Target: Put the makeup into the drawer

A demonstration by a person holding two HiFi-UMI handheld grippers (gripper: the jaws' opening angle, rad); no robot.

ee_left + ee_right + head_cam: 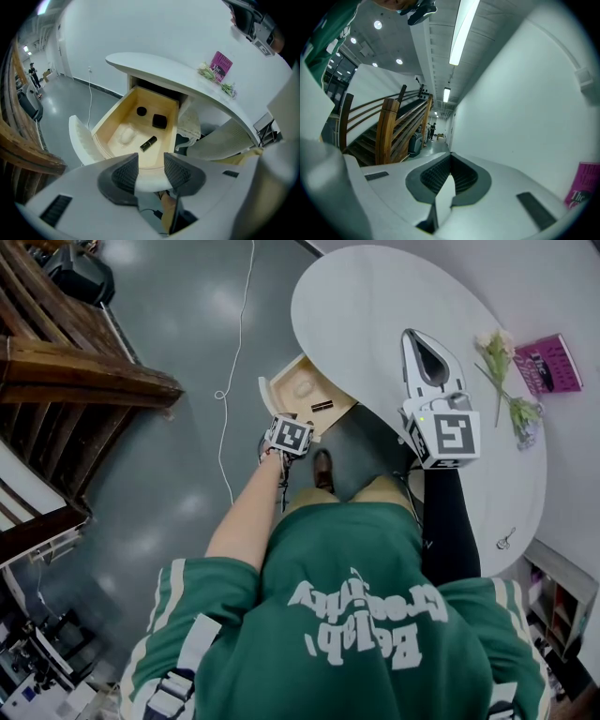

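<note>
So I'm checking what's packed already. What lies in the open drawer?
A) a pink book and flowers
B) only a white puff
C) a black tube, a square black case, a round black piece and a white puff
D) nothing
C: the left gripper view looks into the drawer and shows a black tube, a square black case, a round black piece and a white puff.
</note>
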